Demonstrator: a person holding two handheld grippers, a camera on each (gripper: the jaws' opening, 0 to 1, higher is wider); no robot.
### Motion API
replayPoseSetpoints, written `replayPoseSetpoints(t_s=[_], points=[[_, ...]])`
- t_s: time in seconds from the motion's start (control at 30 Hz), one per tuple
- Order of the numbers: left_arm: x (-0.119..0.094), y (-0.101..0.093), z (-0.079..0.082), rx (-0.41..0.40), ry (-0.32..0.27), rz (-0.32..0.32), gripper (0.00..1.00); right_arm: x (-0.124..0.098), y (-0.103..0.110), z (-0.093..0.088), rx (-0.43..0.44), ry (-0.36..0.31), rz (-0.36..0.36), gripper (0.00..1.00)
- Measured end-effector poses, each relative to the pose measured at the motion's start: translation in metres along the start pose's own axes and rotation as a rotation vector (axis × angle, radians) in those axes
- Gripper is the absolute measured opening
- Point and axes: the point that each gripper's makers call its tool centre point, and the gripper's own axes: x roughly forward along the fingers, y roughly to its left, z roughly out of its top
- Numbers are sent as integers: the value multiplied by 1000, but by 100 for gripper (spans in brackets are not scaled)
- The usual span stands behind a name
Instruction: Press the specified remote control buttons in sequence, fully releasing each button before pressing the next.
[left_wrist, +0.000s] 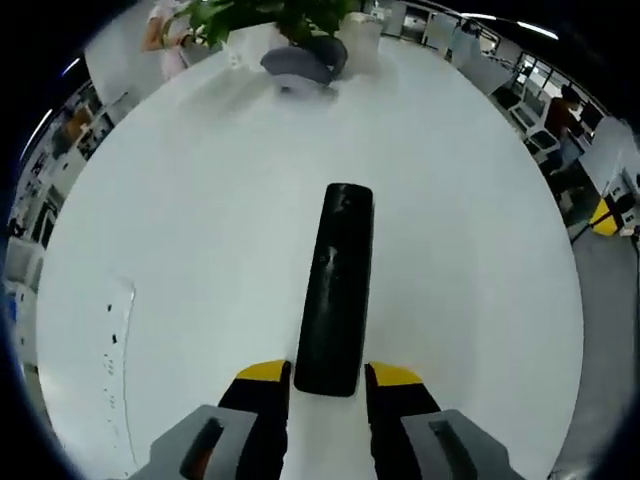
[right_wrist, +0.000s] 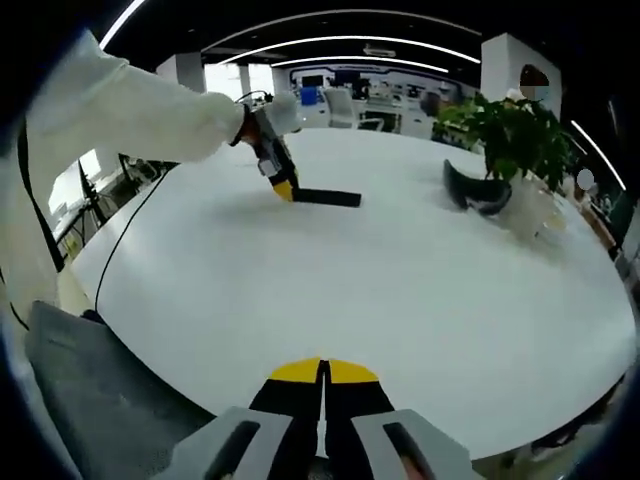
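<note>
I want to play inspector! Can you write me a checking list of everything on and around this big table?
Surface: white round table, mostly bare.
Job's things: black remote control lying flat, its near end between the left gripper's jaws.
Clutter: potted plant, dark curved object beside it.
Grippers: left gripper open around the remote's end; right gripper shut, holding nothing, above the table edge.
Cables: black cable trailing off the left gripper across the table edge.
Surroundings: open office, desks, ceiling light strips; grey chair near the table.
</note>
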Motion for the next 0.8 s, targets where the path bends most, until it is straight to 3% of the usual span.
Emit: replayPoseSetpoints(t_s=[0.03,0.1,0.8], points=[[1,-3,3,62,-13,-10,25,0,0,0,-1,1,0,0],[1,-6,1,-37,3,-19,24,0,0,0,-4,2,-1,0],[3,-34,-2,-17,68,3,23,-2,2,2,-12,-21,6,0]])
